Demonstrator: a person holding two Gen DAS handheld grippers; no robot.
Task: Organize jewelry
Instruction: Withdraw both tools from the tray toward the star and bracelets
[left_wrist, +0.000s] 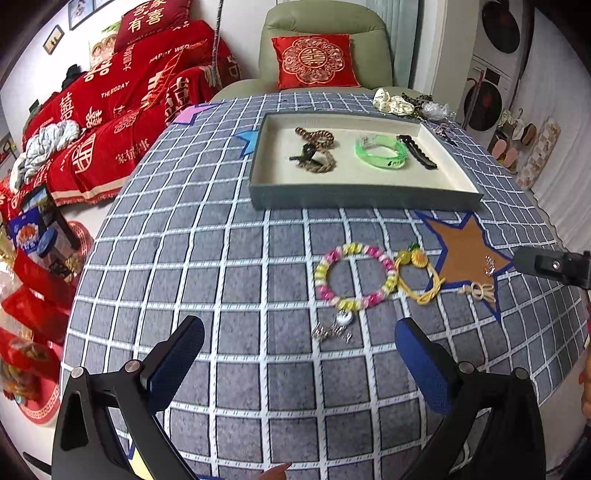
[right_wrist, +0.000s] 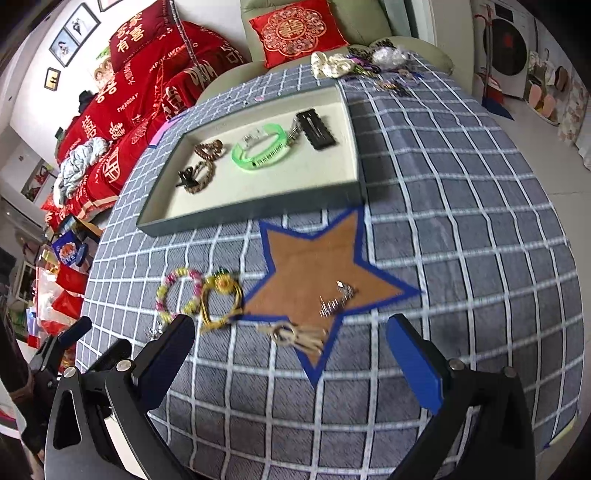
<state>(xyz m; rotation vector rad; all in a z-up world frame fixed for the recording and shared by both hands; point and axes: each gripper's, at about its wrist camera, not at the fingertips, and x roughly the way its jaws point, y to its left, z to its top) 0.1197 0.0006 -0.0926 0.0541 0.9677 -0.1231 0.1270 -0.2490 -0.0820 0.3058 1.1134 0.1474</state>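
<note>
A grey tray (left_wrist: 369, 202) with a cream floor holds brown hair ties (left_wrist: 316, 147), a green bangle (left_wrist: 382, 151) and a black clip (left_wrist: 417, 152); the tray also shows in the right wrist view (right_wrist: 255, 218). In front of it on the checked cloth lie a pink-and-yellow bead bracelet (left_wrist: 354, 277), a yellow cord charm (left_wrist: 417, 269), a beige tassel piece (right_wrist: 295, 336) and a silver piece (right_wrist: 338, 301) on the brown star (right_wrist: 314, 273). My left gripper (left_wrist: 299, 362) is open and empty just short of the bracelet. My right gripper (right_wrist: 291, 354) is open and empty over the tassel piece.
A pile of scrunchies and trinkets (right_wrist: 354, 61) lies at the table's far edge. A green armchair with a red cushion (left_wrist: 314, 61) stands behind the table, a red-covered sofa (left_wrist: 122, 110) to the left. Boxes and red bags (left_wrist: 33, 266) crowd the floor at left.
</note>
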